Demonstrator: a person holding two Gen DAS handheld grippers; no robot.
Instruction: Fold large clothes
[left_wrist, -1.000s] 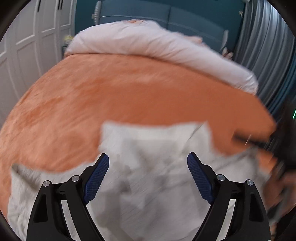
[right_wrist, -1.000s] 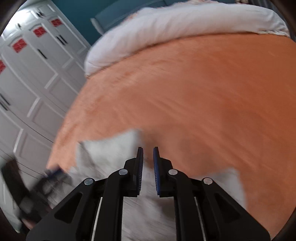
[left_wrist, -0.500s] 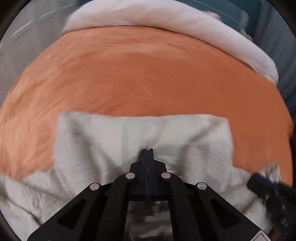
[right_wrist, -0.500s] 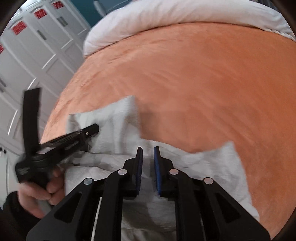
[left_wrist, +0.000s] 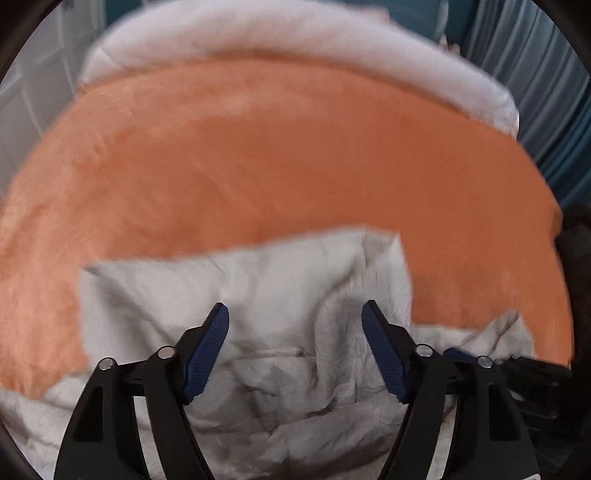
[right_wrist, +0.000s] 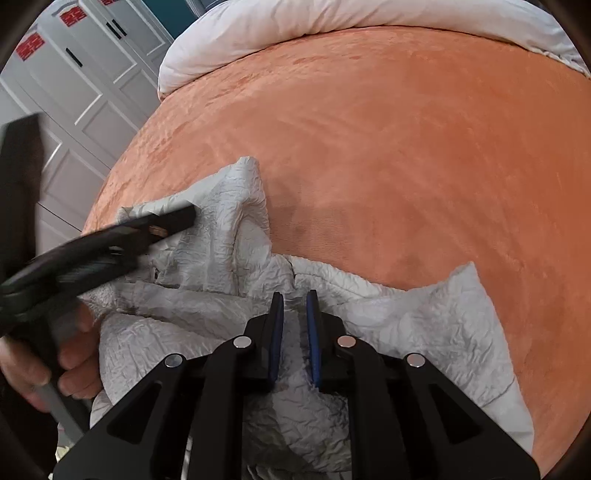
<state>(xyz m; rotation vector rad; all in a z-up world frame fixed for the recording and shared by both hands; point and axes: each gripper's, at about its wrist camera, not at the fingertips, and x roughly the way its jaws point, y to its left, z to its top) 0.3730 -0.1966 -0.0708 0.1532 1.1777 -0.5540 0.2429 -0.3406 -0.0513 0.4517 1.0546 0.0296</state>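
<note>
Two grippers worked a crumpled white garment at the near edge of an orange bed.

The left gripper (left_wrist: 295, 314) stood half wide at lower centre of its view; its jaws had just been opening, pads clear of the cloth and nothing pinched between them, probably to let go of a fold. The right gripper (right_wrist: 294, 306) sat narrow at lower centre of its view, seemingly pinching a ridge of fabric to anchor it, though I cannot tell for sure. The garment (right_wrist: 406, 317) lay bunched across the bottom of both frames, one flap reaching up left. The blanket (right_wrist: 406, 147) gave a flat folding surface; a white duvet (right_wrist: 295, 26) was pushed to the top, out of the way.
</note>
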